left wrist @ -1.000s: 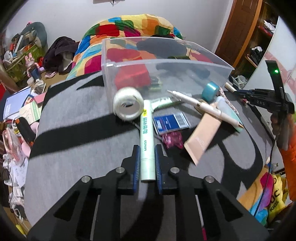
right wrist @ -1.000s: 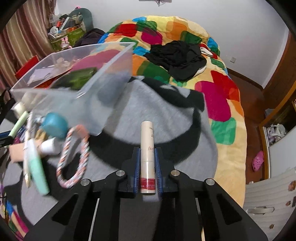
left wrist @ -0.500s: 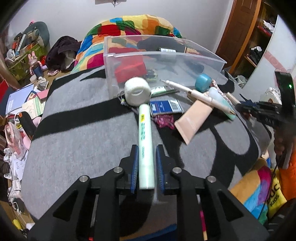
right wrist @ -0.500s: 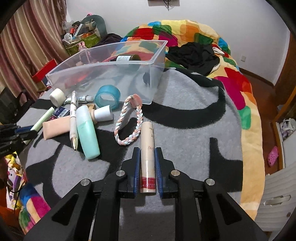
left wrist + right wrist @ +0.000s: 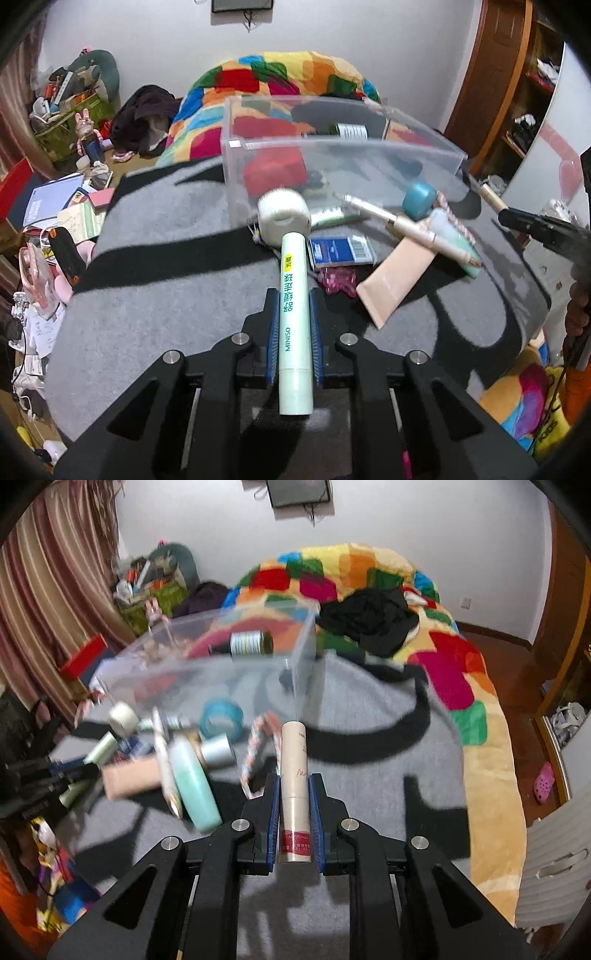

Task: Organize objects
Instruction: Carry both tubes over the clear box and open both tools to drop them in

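My left gripper [image 5: 293, 306] is shut on a pale green MINISO tube [image 5: 293, 314], held above the grey blanket short of the clear plastic bin [image 5: 332, 162]. My right gripper [image 5: 294, 790] is shut on a beige tube with a red label [image 5: 294, 775], also lifted, right of the bin [image 5: 207, 664]. Loose items lie before the bin: a white tape roll [image 5: 283, 216], a blue card [image 5: 340, 250], a peach tube [image 5: 395, 280], a pen [image 5: 406, 229], a mint bottle [image 5: 192, 782], a teal tape roll [image 5: 221, 716] and a braided ring [image 5: 258, 746].
The bin holds a dark bottle [image 5: 247, 644] and a red box [image 5: 275, 173]. A patchwork quilt [image 5: 461, 672] with black clothes [image 5: 373, 616] lies behind. Floor clutter [image 5: 55, 206] is at the left. The blanket's edge [image 5: 535, 295] drops off at the right.
Both grippers have kept their tubes and risen and tilted; the right wrist view now faces the bin from higher and is blurred by motion. The left gripper has drawn slightly nearer the bin.
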`<state>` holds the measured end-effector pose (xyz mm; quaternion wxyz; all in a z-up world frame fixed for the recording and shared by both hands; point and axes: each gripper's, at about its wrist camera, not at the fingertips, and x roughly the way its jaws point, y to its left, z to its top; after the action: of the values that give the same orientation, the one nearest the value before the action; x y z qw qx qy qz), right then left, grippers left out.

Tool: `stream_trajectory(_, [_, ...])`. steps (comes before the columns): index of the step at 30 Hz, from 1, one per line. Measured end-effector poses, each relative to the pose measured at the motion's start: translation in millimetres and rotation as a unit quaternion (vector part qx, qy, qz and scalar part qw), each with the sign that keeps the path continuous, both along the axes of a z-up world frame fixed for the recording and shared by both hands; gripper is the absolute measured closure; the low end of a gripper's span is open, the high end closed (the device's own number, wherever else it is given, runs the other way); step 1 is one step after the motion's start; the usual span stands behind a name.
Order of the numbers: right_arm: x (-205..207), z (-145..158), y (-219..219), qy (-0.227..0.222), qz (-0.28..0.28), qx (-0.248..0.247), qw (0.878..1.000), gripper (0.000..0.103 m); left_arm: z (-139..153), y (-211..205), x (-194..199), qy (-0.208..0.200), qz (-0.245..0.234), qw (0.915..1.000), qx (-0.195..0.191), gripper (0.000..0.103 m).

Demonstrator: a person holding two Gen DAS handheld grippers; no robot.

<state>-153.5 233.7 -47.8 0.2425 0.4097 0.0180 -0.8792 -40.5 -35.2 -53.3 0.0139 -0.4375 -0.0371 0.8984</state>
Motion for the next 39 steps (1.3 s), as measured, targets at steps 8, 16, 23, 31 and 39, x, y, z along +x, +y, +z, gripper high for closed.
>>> stream_trajectory(8, [-12.1, 37.5, -23.6, 0.045, 0.009, -0.019, 0.999, 0.089, 40.8, -5.4, -13.9, 0.056, 0.007, 0.9983, 0.013, 0.088])
stream_trajectory(16, [-25.6, 49.8, -54.5, 0.059, 0.026, -0.019, 0.998, 0.089, 60.2, -10.6, -52.0, 0.071, 0.018, 0.9972, 0.015, 0.088])
stream_trajectory(23, [-53.6, 41.6, -76.4, 0.041, 0.03, -0.009, 0.999, 0.089, 59.1, -10.2, -84.9, 0.048, 0.015, 0.9985, 0.019, 0.088])
stream_trajectory(31, [-89.3, 13.6, -97.0, -0.003, 0.03, 0.015, 0.999, 0.089, 47.4, -5.8, -116.0, 0.006, -0.008, 0.9999, 0.014, 0.088])
stream_trajectory(39, [-105.4, -2.9, -108.0, -0.024, 0.034, 0.033, 0.999, 0.089, 34.6, -2.1, -138.6, -0.027, -0.023, 0.9993, 0.014, 0.088])
